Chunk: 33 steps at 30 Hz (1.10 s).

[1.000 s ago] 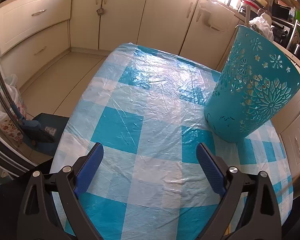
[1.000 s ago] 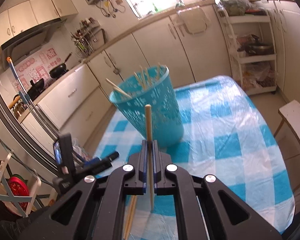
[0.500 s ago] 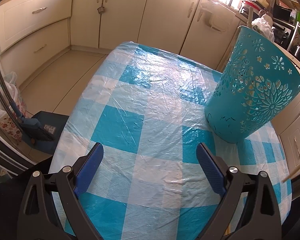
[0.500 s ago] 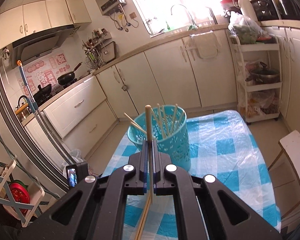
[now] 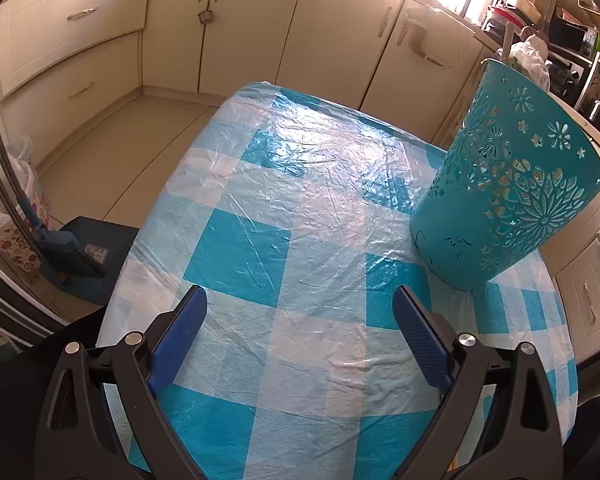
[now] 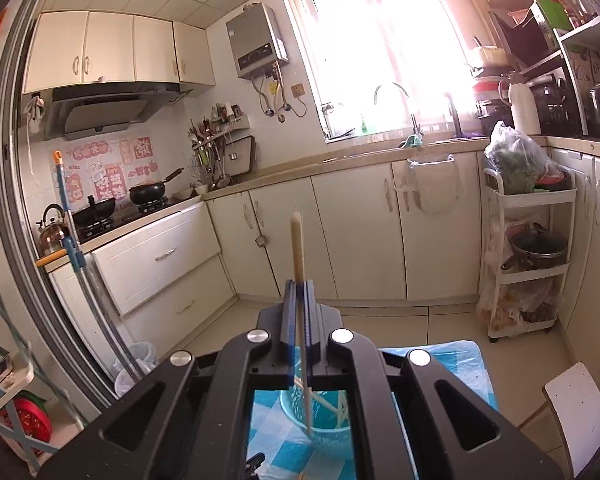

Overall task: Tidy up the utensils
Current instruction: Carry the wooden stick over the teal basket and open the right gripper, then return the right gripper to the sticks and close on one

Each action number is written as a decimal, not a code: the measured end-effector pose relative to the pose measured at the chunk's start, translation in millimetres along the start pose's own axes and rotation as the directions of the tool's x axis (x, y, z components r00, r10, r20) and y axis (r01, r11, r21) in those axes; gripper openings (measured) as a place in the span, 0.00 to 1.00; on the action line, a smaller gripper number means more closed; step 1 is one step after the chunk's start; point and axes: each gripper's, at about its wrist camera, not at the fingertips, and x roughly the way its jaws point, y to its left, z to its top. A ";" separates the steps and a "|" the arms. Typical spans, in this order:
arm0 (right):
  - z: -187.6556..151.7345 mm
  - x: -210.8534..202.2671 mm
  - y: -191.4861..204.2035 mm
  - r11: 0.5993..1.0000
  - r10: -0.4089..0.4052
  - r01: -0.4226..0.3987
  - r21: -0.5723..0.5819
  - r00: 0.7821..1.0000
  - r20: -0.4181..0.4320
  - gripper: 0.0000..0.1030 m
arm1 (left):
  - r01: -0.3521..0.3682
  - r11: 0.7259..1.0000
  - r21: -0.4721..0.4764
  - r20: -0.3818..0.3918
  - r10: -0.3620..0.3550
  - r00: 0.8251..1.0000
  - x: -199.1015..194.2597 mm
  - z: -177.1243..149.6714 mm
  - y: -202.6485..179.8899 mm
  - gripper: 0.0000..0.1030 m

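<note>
Your right gripper (image 6: 299,292) pinching one chopstick (image 6: 298,248) upright, above the basket (image 5: 512,196), more chopsticks inside, your left gripper (image 5: 298,308) spread wide over the checked table (image 5: 284,200), holding nothing

I am wearing two claws of the same make: my left claw (image 5: 300,332) is showing matte black angular arms with triangular cut-outs, round silver screws and ribbed blue pads (image 5: 418,336). My right claw (image 6: 299,300) is showing the same black frame, four silver screws in a row and narrow blue pads.
</note>
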 end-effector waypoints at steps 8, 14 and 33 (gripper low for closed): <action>-34.4 55.5 -23.0 0.996 -0.072 0.077 0.037 0.990 -0.118 0.04 | 0.008 1.000 -0.010 0.002 -0.008 1.000 -0.1 -0.7 2.5 0.87; -60.1 38.7 -34.1 0.999 -0.046 0.050 0.006 0.956 -0.290 0.19 | 0.015 1.000 -0.017 0.004 -0.015 1.000 0.0 -1.3 3.4 0.88; -221.6 48.2 -76.3 0.962 -0.264 0.136 -0.236 0.682 -0.682 0.08 | -0.003 1.000 -0.007 -0.003 0.003 1.000 2.5 0.1 -0.6 0.88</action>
